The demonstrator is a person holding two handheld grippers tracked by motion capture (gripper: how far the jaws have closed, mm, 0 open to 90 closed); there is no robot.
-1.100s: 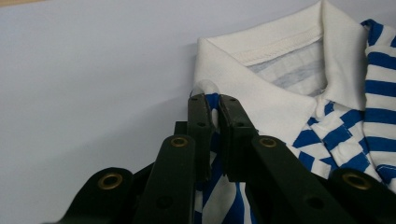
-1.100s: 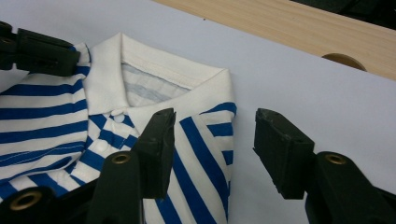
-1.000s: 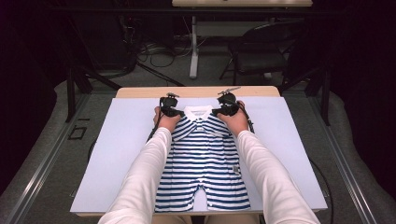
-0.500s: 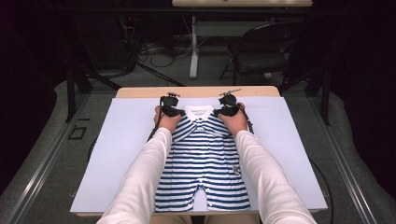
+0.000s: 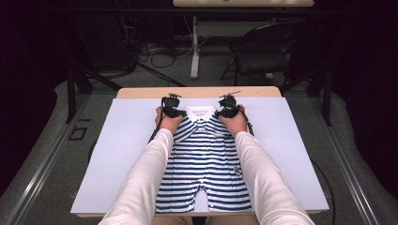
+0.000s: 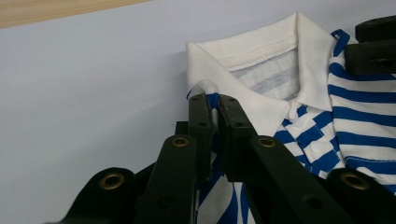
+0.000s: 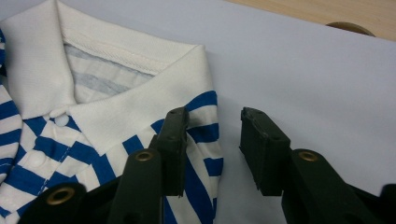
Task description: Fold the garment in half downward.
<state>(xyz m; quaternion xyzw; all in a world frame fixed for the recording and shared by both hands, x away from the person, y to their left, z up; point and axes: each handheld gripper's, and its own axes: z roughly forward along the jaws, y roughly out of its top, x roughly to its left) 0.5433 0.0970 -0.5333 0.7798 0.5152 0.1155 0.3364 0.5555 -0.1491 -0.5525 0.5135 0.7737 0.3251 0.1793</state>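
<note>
High view: the striped romper (image 5: 202,164) lies flat on the pale mat (image 5: 117,154), collar at 12 o'clock, legs at 6. My left gripper (image 5: 172,107) sits at the collar's 9 o'clock shoulder, my right gripper (image 5: 227,107) at its 3 o'clock shoulder. Wooden table edge (image 5: 141,92) beyond the mat.

Left gripper view: jaws clenched on a pinch of shoulder fabric just beside the white collar (image 6: 254,70); a small fold rises between them at 12 o'clock. The other gripper's black jaws show at 2 o'clock.

Right gripper view: jaws parted, released. One jaw rests on the striped shoulder at 10 o'clock, the other over bare mat at 2 o'clock; the garment's edge lies between them, ungripped. Collar (image 7: 116,74) at 10–11 o'clock.

Risk, my judgement: lifting now would hoist one shoulder only and skew the romper. Closing the right jaws as placed may catch just the edge, which could slip out, or pinch the mat.
</note>
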